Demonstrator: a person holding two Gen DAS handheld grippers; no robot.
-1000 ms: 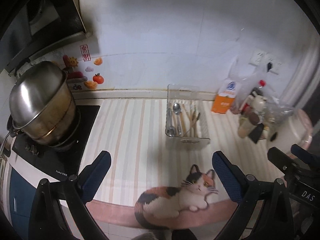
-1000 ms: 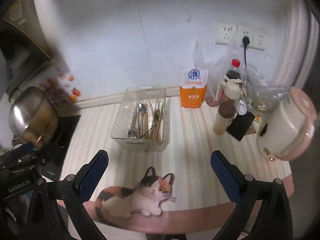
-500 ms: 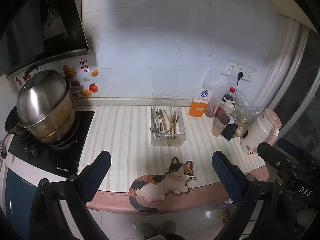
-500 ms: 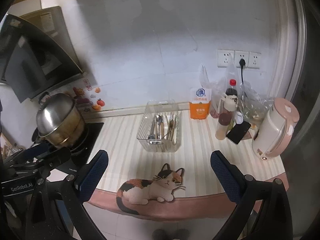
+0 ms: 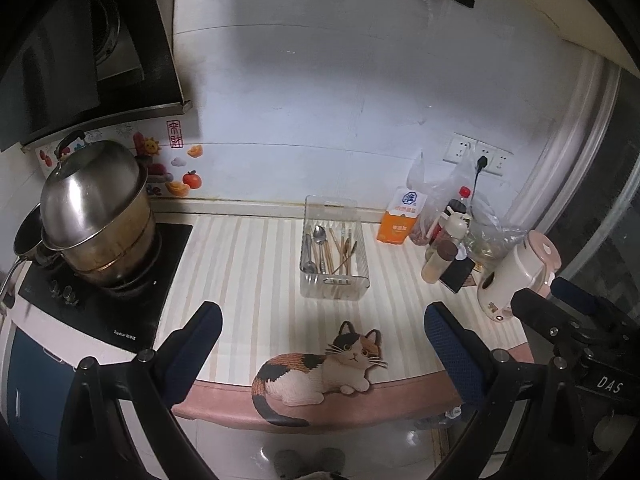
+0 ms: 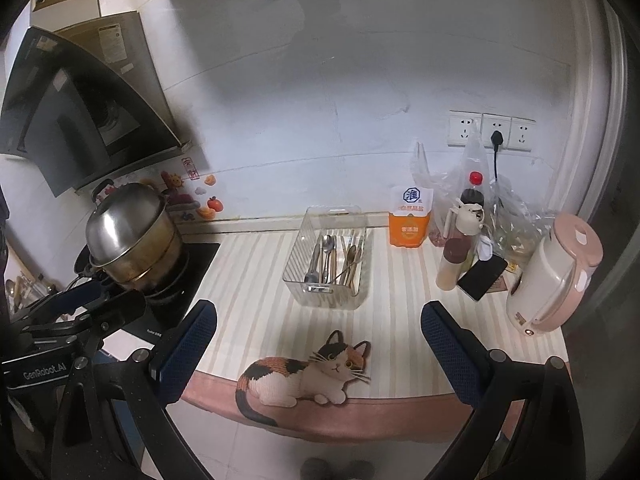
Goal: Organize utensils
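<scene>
A clear plastic bin (image 5: 334, 280) stands in the middle of the striped counter and holds metal spoons (image 5: 319, 236) and wooden chopsticks (image 5: 344, 250); it also shows in the right wrist view (image 6: 320, 290). My left gripper (image 5: 320, 338) is open and empty, well back from the counter's front edge. My right gripper (image 6: 320, 338) is open and empty, also held back off the counter. Each gripper shows at the edge of the other's view.
A steel pot (image 5: 94, 216) sits on a black stove (image 5: 100, 300) at left. An orange salt bag (image 5: 402, 220), bottles (image 5: 438, 260), a phone (image 6: 482, 278) and a pink kettle (image 6: 554, 276) crowd the right. A cat mat (image 5: 320, 368) lies at the front edge.
Both grippers have pulled back and up from the counter; the bin and cat mat look smaller and farther. Both jaws stay open and empty.
</scene>
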